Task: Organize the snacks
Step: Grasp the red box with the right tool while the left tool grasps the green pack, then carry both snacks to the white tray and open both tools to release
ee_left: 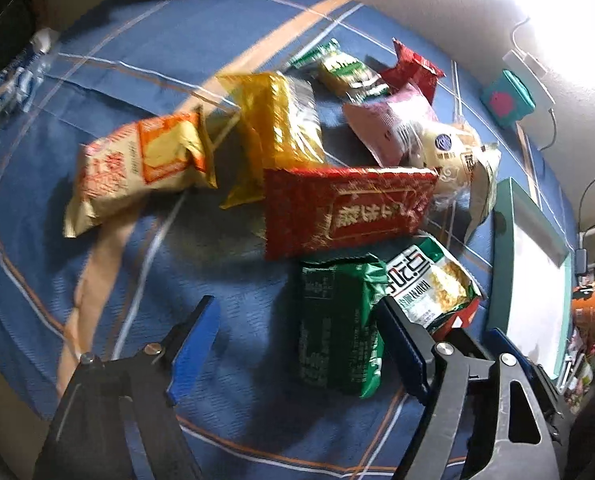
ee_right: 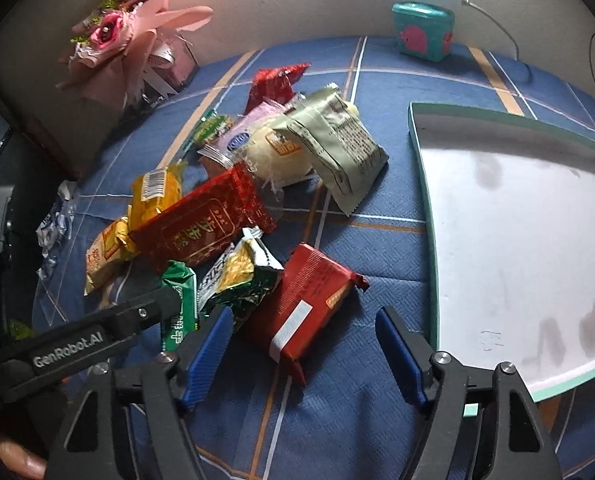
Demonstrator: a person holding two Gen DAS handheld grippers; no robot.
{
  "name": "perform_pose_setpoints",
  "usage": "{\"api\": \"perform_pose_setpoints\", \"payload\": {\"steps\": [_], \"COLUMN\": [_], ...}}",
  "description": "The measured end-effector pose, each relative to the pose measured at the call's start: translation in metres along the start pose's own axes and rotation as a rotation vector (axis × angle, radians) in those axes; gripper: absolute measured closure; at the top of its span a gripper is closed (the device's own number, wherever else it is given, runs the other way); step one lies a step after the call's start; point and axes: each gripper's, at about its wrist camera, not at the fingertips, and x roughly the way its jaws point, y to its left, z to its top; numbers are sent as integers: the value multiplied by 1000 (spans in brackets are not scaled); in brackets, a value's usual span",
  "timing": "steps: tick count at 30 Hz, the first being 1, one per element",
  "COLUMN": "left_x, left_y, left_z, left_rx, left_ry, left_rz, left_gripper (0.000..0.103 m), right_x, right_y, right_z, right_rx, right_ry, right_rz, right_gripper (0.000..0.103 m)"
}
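Observation:
Several snack packets lie heaped on a blue checked cloth. My left gripper [ee_left: 297, 312] is open, pointing steeply down, with a dark green packet [ee_left: 337, 320] lying between its fingers; the left pad stands clear of it. The same gripper enters the right wrist view from the left, over that green packet [ee_right: 179, 304]. My right gripper [ee_right: 303, 316] is open around a brown-red packet [ee_right: 305, 304] that lies flat, with neither pad pressing on it. A large red packet [ee_left: 345, 212] tops the heap beside a green-and-white corn snack [ee_right: 241, 276].
A white tray with a teal rim [ee_right: 417, 160] lies to the right of the heap. A pink bouquet [ee_right: 117, 40] and a teal box [ee_right: 421, 32] stand at the back by the wall. A crumpled wrapper [ee_right: 55, 220] lies at the left edge.

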Motion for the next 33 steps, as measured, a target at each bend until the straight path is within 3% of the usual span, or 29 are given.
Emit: {"api": "perform_pose_setpoints", "payload": {"steps": [8,10,23,31,33], "left_x": [14,14,2,5,3], "left_y": [2,2,27,25,19], "left_z": [2,1,-9,-8,-8], "left_rx": [-33,-34,-108,-96,-84], "left_ry": [41,38,20,10,6], "left_rz": [-29,-10,-13,-1,3], "left_gripper": [55,59,60,61,62], "right_x": [19,24,49,40,38], "right_y": [15,20,30,16,11], "right_z": [2,2,10,13,14], "right_rx": [-61,-79,-86,-46,-38], "right_ry": [27,35,52,49,52], "right_rz": [-24,-31,-52,-48,-43], "right_gripper": [28,28,28,61,61]}}
